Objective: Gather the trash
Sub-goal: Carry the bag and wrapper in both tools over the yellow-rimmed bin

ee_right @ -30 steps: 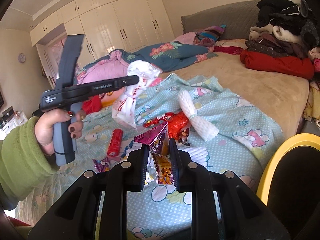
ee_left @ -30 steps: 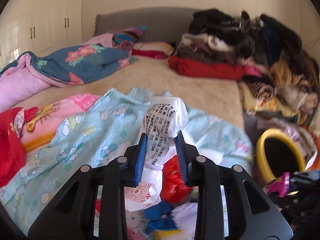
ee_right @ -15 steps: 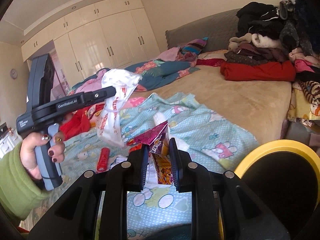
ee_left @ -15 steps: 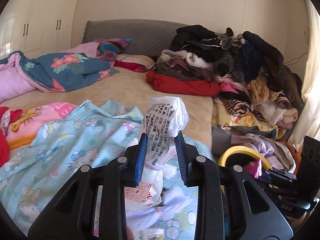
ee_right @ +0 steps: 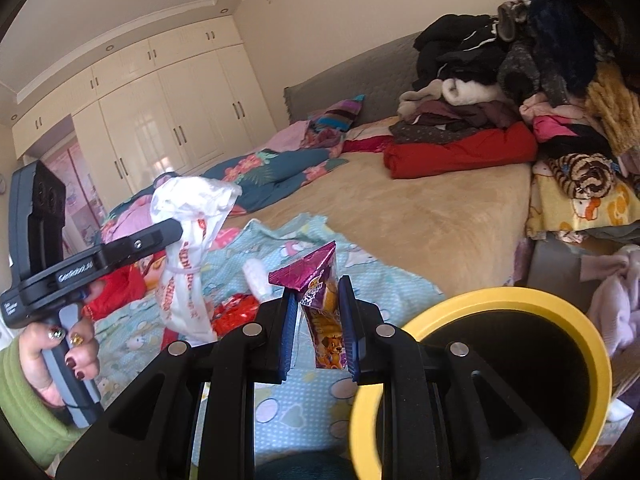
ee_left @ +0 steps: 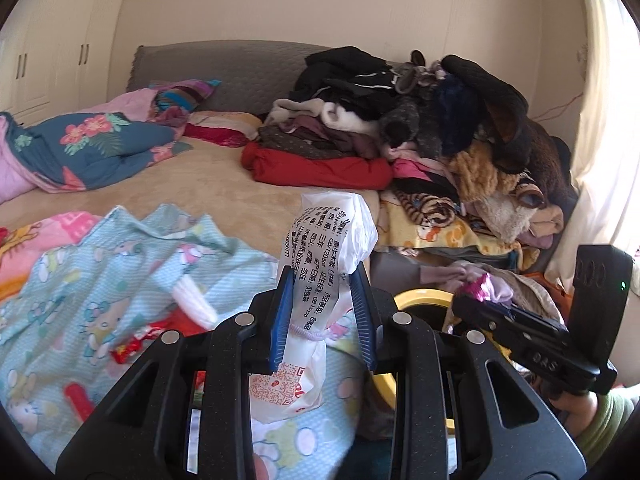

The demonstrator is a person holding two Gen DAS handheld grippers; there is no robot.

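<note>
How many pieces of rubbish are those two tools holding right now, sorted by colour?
White plastic bag in the left tool: 1
Purple and orange snack wrapper in the right tool: 1
Total held: 2

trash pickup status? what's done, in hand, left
Done: can't confirm anything binned; the inside of the yellow-rimmed bin is too dark to read.
In hand: left tool shut on a white printed plastic bag; right tool shut on a purple snack packet, close to the bin's rim.
Left: red wrappers and a white foam sleeve lie on the blue blanket.
</note>
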